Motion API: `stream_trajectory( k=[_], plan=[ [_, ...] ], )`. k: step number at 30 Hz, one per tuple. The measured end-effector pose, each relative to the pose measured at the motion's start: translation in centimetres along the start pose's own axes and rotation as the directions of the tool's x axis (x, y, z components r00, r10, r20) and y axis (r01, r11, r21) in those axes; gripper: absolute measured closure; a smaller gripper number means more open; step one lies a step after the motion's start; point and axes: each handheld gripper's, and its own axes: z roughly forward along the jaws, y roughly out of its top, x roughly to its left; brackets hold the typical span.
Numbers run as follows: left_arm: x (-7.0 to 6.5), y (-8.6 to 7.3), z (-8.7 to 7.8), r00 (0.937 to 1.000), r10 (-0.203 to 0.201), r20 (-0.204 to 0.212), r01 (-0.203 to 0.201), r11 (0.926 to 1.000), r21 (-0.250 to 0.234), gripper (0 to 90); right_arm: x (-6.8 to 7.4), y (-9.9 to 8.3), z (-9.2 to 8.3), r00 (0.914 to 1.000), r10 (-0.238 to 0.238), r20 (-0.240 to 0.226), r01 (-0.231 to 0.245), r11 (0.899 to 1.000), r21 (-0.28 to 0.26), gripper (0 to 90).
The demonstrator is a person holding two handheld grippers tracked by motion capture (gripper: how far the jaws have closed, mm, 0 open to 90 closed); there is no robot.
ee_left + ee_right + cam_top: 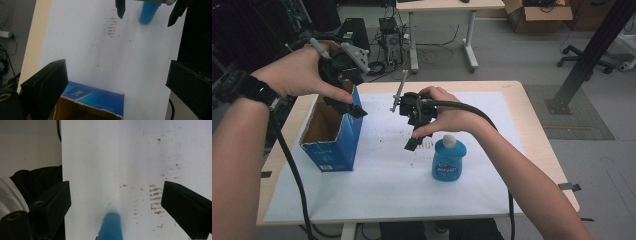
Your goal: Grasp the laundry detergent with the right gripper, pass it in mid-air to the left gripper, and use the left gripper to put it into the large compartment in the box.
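both my grippers, left (348, 100) and right (416, 131), hang released; bottle (448, 159) looks light, slick, so i'd pinch its waist.

No legible text
The blue bottle (449, 161) and blue box (343, 131) each carry printing, too small and blurred to read.

Box (332, 135) left of bottle (448, 159), apart.

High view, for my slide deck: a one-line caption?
Two hand-held tools, left and right, hover open over a blue box and blue bottle.
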Motion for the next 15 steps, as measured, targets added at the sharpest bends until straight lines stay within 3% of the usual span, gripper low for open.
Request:
stream_trajectory(
  k=[8, 12, 15],
  plan=[
    [0.3, -0.2, 0.0, 1.0, -0.005, 0.0, 0.005, 1.0, 0.001, 4.2, -0.3, -0.4, -1.0, 0.9999, -0.012, -0.002, 0.012, 0.998, -0.058, 8.1],
    [0.3, 0.0, 0.3, 1.0, 0.002, 0.008, -0.002, 1.0, -0.002, 4.2, -0.4, -1.3, -2.3, 0.9998, -0.021, -0.007, 0.02, 0.99, -0.138, 7.6],
    [0.4, 0.2, 0.6, 0.9999, 0.006, 0.01, -0.006, 1.0, 0.003, 4.1, -0.4, -1.8, -2.9, 0.9997, -0.024, 0.0, 0.023, 0.986, -0.166, 6.9]
  ],
)
